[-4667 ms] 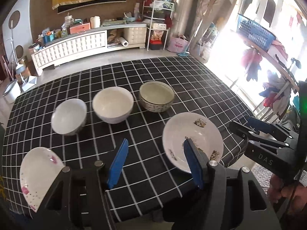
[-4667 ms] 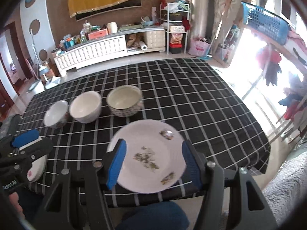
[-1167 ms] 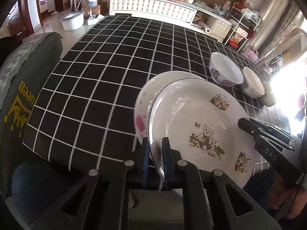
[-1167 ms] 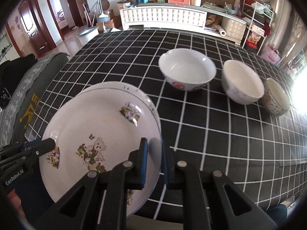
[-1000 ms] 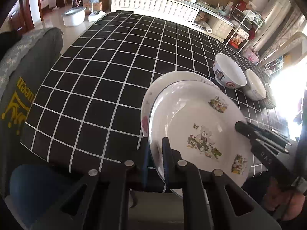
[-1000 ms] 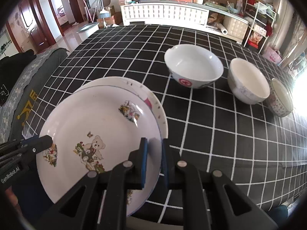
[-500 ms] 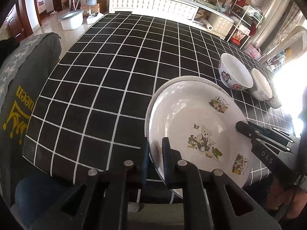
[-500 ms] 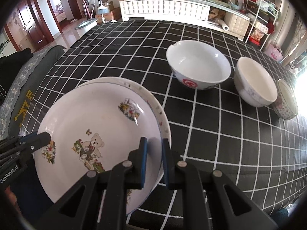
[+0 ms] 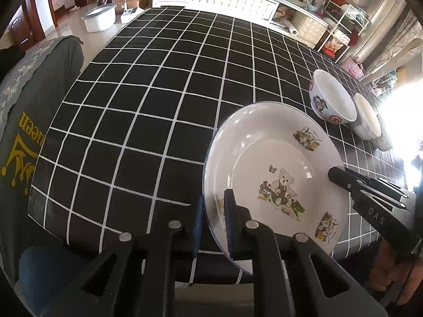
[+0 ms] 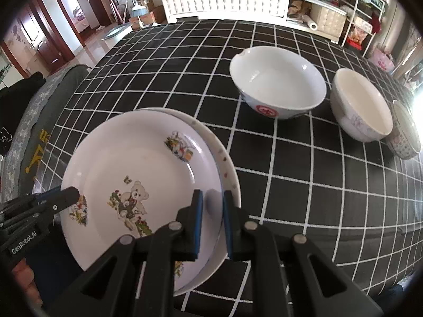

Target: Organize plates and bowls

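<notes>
Left gripper [image 9: 213,220]: my jaws are narrow and pinch the near-left rim of the bear plate [image 9: 277,174]; one blue pad sits under the rim, the other on its upper face.
Right gripper [image 10: 212,220]: my jaws are narrow too, clamped on the plate's opposite rim, with the edge running up between my pads.
Bear plate: it hangs between my two grippers, nearly level, over the near edge of the checked tablecloth [image 9: 158,92].
Second plate [image 10: 227,169]: it lies right beneath the bear plate and shows only as a crescent along the far-right side; whether the two touch I cannot tell.
Red-mark bowl [image 10: 277,89]: upright on the cloth, beyond my right fingertips and apart from the plates.
Cream bowl [image 10: 361,105]: just beside the red-mark bowl, further right.
Patterned bowl [image 10: 405,134]: last in the row, close against the cream bowl, partly lost in window glare.
</notes>
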Motion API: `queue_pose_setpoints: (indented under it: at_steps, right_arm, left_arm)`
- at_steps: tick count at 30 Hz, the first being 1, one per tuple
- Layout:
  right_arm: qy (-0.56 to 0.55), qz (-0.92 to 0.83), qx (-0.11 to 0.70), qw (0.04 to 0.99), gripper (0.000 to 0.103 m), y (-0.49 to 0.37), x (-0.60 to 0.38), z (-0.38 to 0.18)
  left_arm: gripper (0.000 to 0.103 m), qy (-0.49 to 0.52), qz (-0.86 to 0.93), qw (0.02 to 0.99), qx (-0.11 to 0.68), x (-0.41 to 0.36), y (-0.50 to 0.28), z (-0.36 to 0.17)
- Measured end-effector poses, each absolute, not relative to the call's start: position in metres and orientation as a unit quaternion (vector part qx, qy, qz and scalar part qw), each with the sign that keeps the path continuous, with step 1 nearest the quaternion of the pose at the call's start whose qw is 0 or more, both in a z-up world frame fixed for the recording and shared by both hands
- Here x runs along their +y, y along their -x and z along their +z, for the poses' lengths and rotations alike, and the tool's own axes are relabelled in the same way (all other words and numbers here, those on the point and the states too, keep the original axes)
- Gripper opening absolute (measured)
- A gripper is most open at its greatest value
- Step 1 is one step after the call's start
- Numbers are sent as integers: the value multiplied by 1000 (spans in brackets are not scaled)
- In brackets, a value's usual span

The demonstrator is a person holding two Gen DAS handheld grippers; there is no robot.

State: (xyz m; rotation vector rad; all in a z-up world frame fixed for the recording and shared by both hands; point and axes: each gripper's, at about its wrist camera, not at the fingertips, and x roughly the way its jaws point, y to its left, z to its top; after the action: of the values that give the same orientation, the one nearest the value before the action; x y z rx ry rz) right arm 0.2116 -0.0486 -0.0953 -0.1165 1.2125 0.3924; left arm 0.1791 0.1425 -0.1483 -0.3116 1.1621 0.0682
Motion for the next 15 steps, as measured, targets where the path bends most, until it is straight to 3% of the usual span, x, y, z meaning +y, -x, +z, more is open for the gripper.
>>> queue_pose_setpoints:
  at_steps: [11,14,15]
  right_arm:
    - [51,180,563,805,24,-206,-48,-93]
    - [56,185,559,807,41,-202,-45,-89]
    - [65,181,556,809,55,-200,-44,-86]
  left_arm:
    - [22,127,42,844,519,142,-172,-137]
    - [24,123,42,846,517,141,-169,-134]
    - [28,121,42,848,515,140,-167,-132]
